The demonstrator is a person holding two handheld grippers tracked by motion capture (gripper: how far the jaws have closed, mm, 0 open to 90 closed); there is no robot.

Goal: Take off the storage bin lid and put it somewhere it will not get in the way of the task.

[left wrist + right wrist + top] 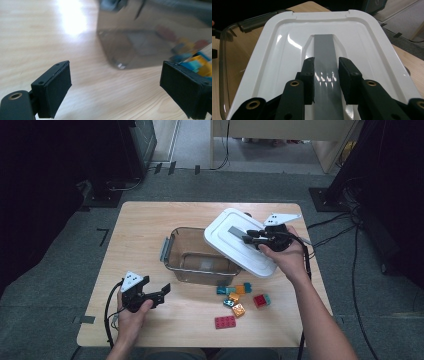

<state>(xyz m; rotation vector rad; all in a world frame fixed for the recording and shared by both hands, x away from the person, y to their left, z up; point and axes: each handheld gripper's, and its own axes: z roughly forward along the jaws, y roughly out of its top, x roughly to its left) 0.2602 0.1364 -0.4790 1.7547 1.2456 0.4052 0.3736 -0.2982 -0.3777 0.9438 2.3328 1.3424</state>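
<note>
Six-odd bricks (pixel 239 299) beside tub (pixel 172 249); lid (pixel 235 242) overhangs tub.

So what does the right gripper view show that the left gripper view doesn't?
The right gripper view has the white lid with the right gripper shut on the lid's grey handle. The left gripper view has the left gripper open over the bare table, with nothing between its fingers, and coloured blocks beside the bin. Both take in the clear plastic bin and the wooden tabletop.
</note>
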